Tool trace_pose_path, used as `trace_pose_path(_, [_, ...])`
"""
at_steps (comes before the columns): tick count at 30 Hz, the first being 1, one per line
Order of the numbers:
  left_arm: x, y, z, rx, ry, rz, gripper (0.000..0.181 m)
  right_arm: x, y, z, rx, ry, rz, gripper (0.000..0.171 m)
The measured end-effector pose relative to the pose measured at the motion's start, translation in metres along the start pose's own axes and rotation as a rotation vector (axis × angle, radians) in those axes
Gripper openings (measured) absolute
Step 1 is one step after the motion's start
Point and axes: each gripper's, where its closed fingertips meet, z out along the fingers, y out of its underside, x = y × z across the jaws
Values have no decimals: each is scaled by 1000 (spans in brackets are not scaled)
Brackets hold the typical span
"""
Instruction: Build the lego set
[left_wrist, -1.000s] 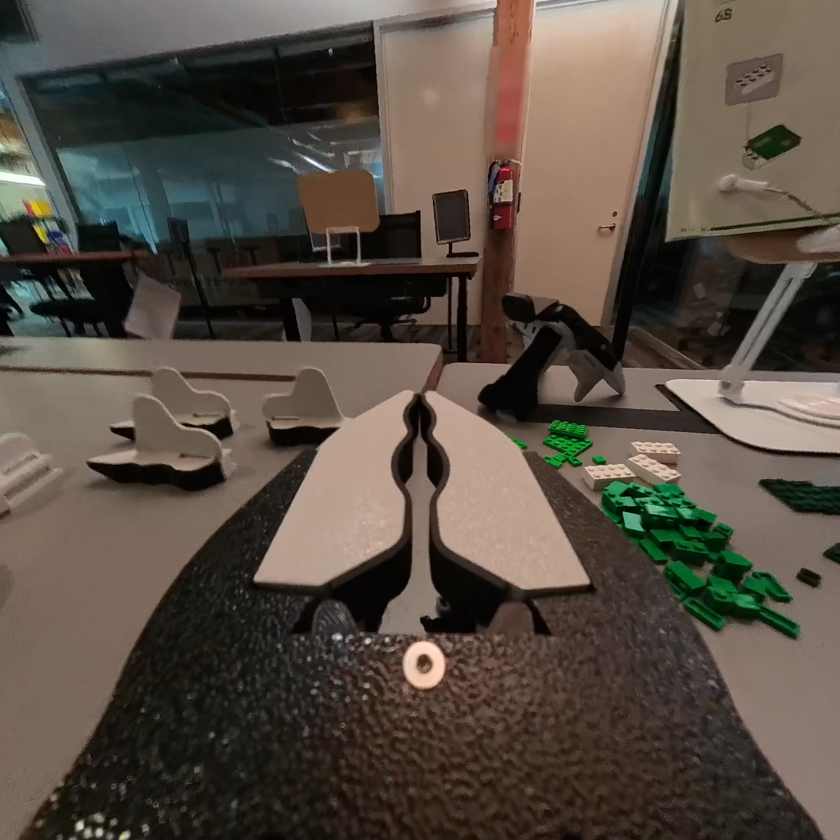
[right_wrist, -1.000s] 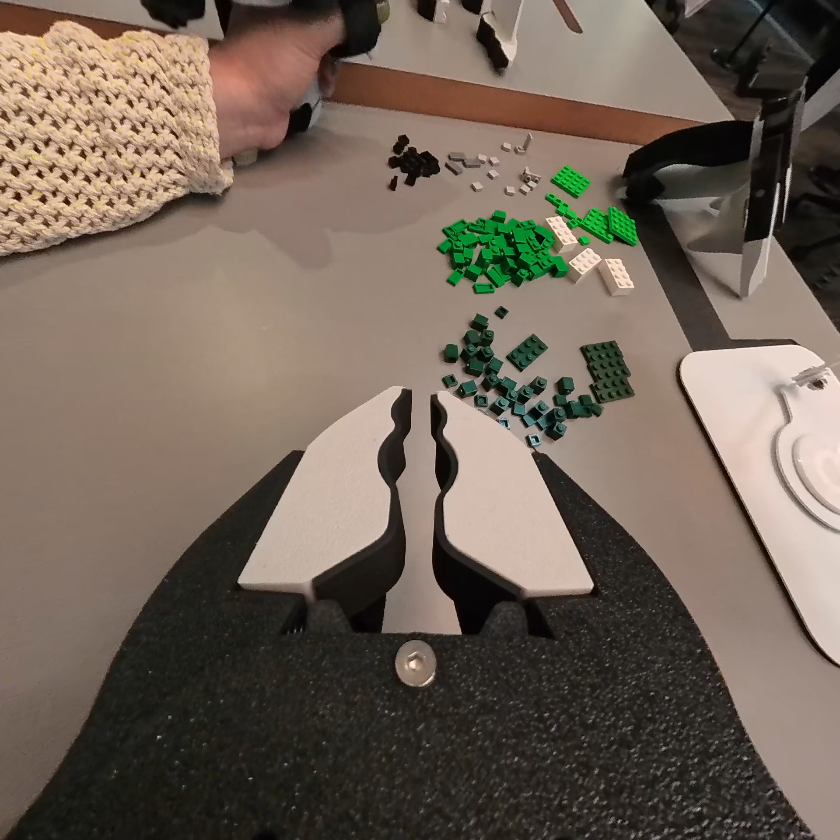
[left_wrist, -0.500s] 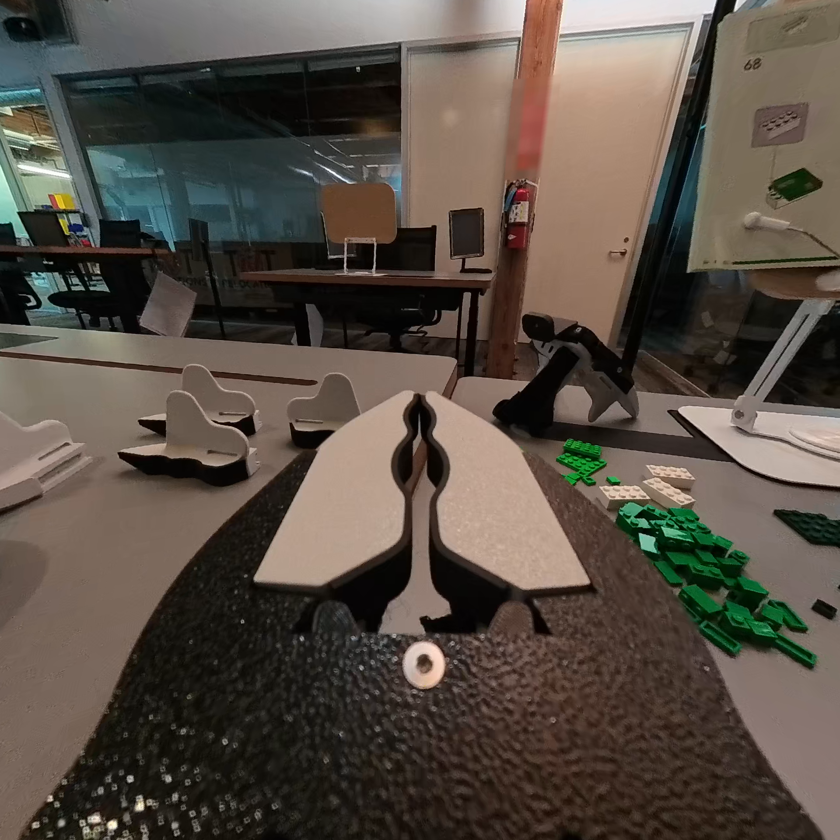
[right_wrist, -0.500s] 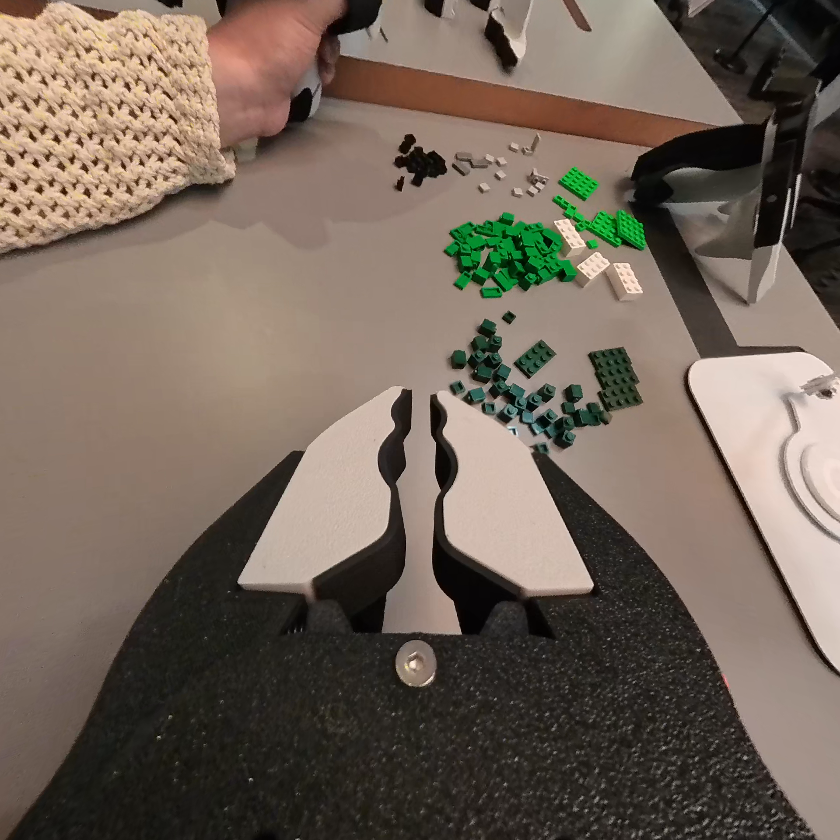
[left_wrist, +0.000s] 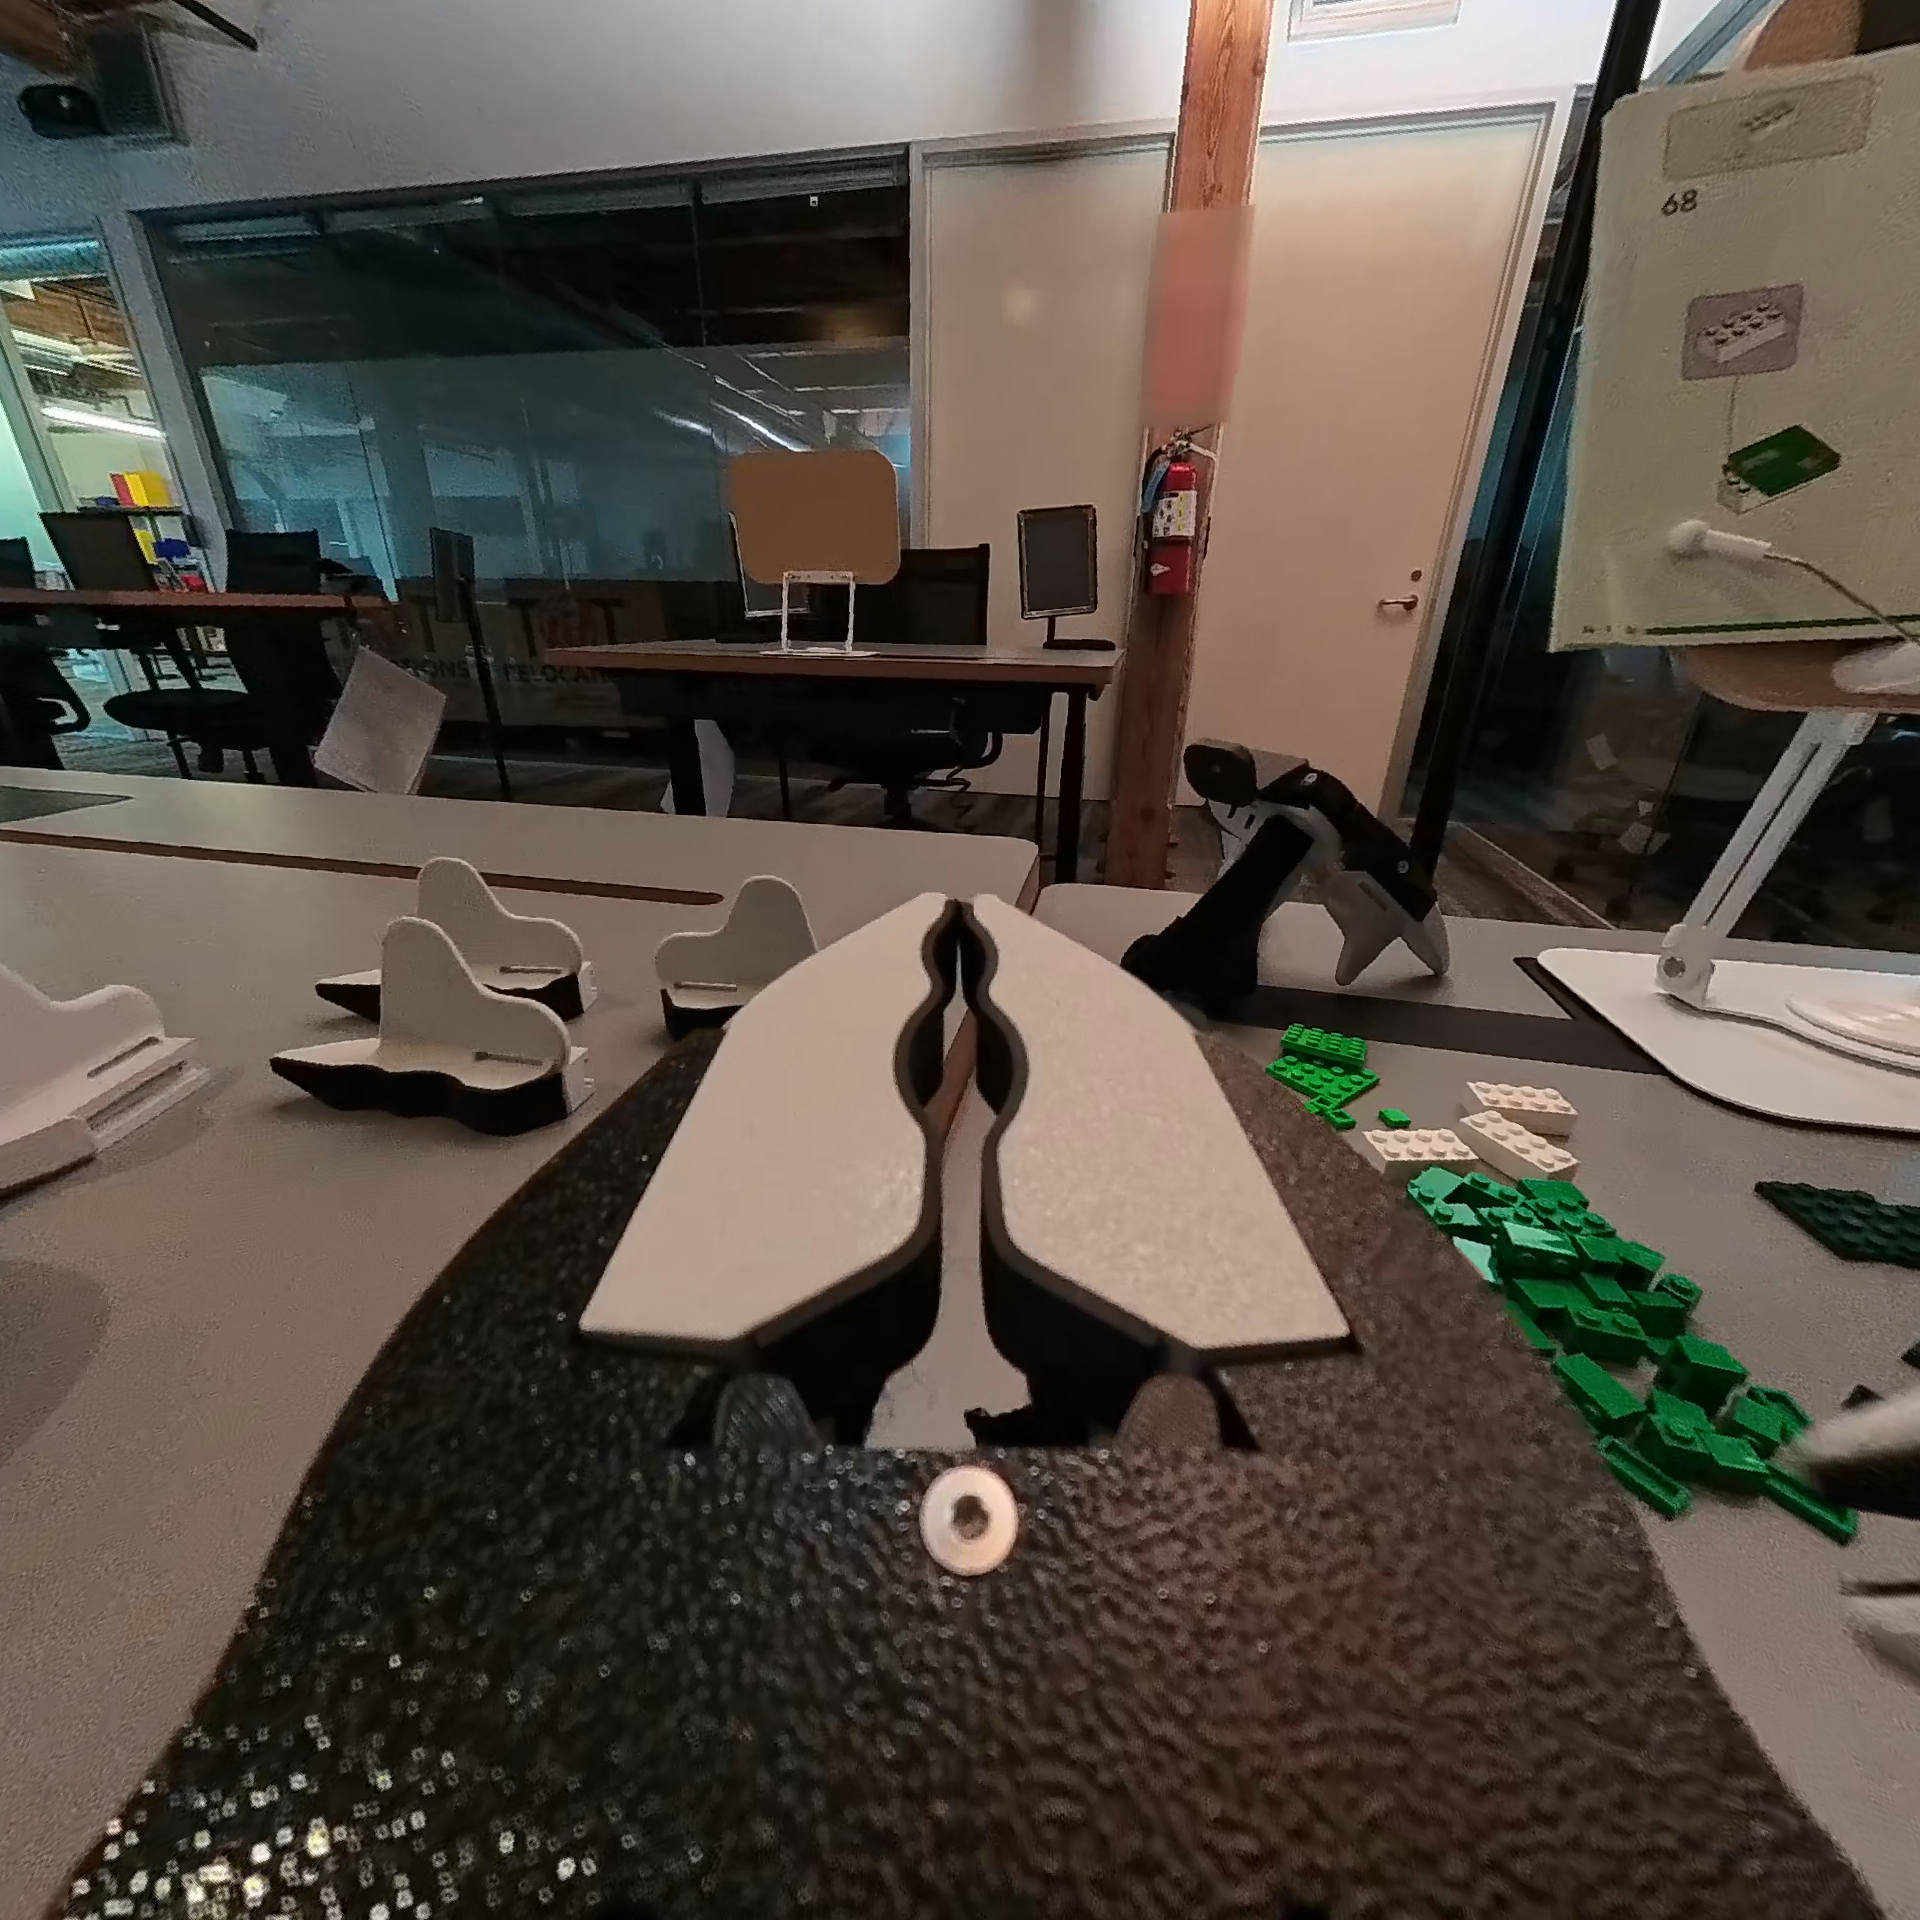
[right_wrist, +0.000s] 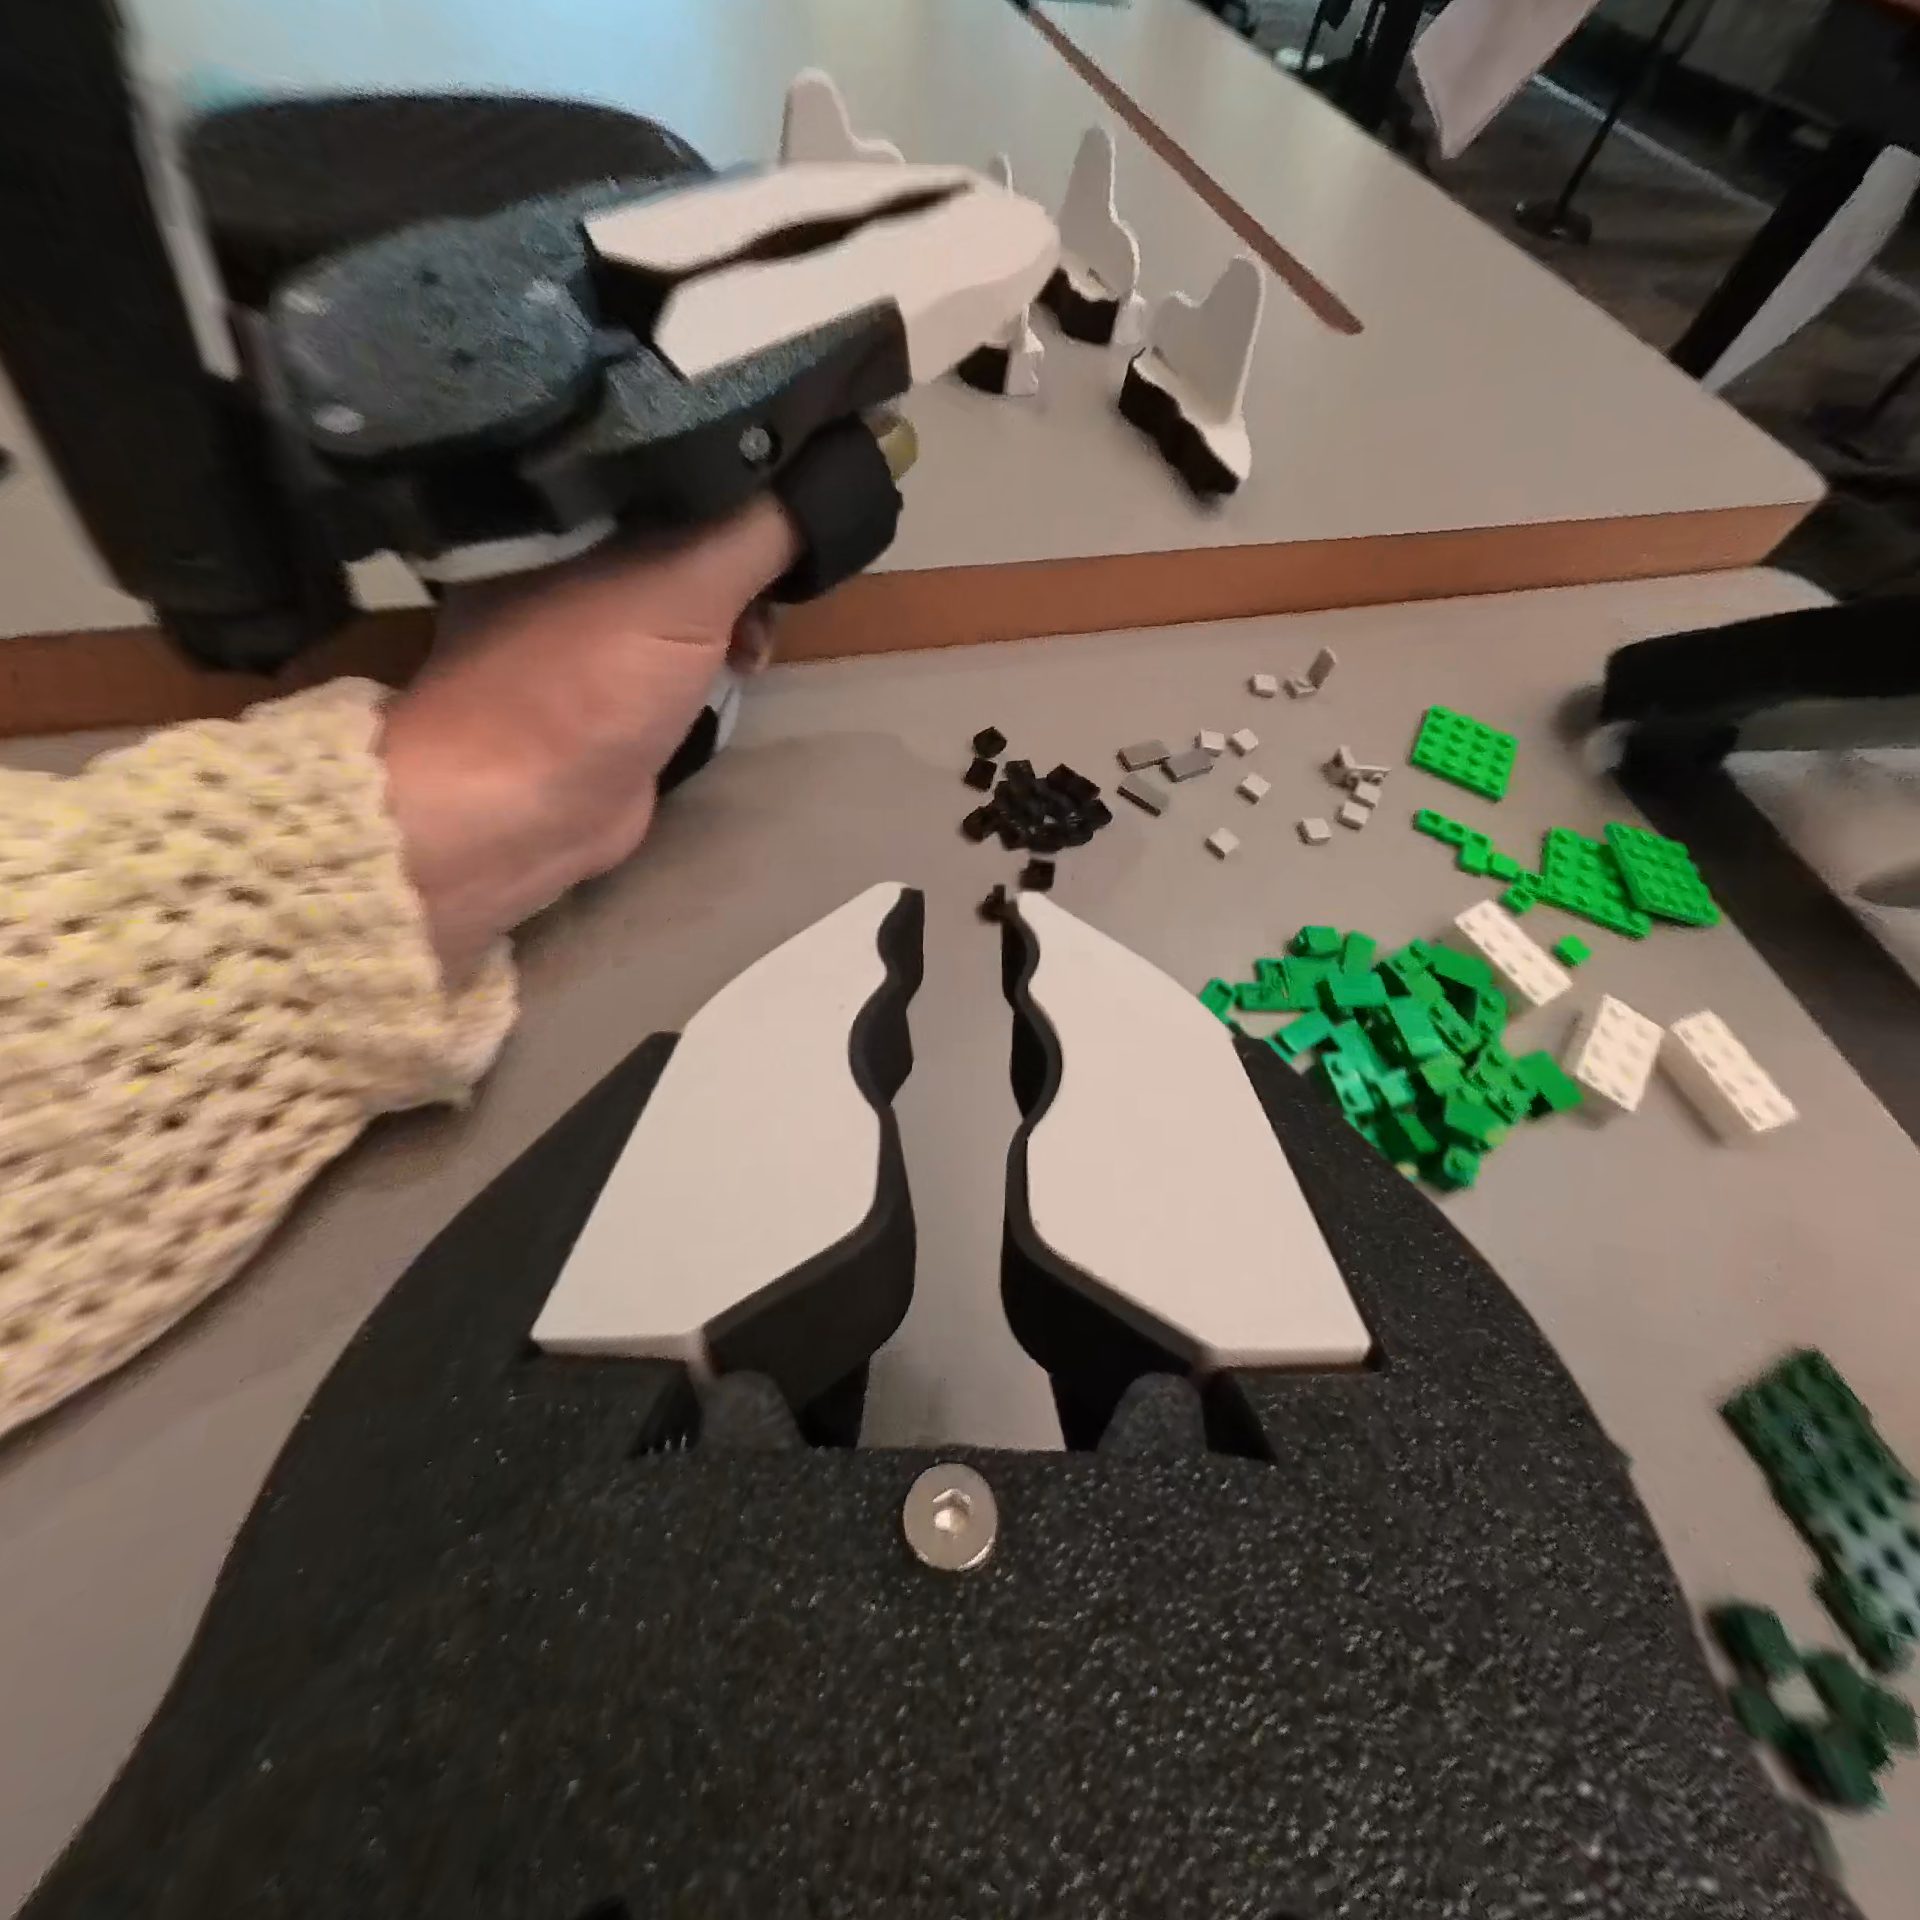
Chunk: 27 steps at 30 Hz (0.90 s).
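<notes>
Loose lego lies on the grey table: a bright green pile, white bricks, green plates, small black pieces, grey pieces and a blurred dark green plate. My right gripper is empty, its jaws a narrow gap apart, low over the table just short of the black pieces. My left gripper is shut and empty, held above the table to the left of the green pile and white bricks. It also shows in the right wrist view, held by a hand in a knit sleeve.
An instruction booklet stands on a white stand at the right. Spare gripper fingers stand on the neighbouring table. Another gripper lies at the far edge. Small dark green pieces lie at the near right. About 15 cm separates my left fingertips from my right. My right tips are roughly 20 cm from the blurred dark green plate. It is also in sight in the left wrist view.
My right gripper has moved forward and left, from the dark green pieces to the black ones, and its jaws have parted a little. My left gripper has risen and stays shut.
</notes>
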Motion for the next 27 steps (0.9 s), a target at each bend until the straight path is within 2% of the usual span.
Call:
trace_pose_path(4, [2, -3, 0, 16, 9, -20, 0, 2, 21, 41, -100, -18, 30, 20])
trace_pose_path(7, [5, -10, -1, 55, 32, -37, 0, 4, 25, 54, -118, -20, 57, 19])
trace_pose_path(27, [6, -12, 0, 65, 54, -144, 0, 12, 30, 66, -161, -18, 152, 23])
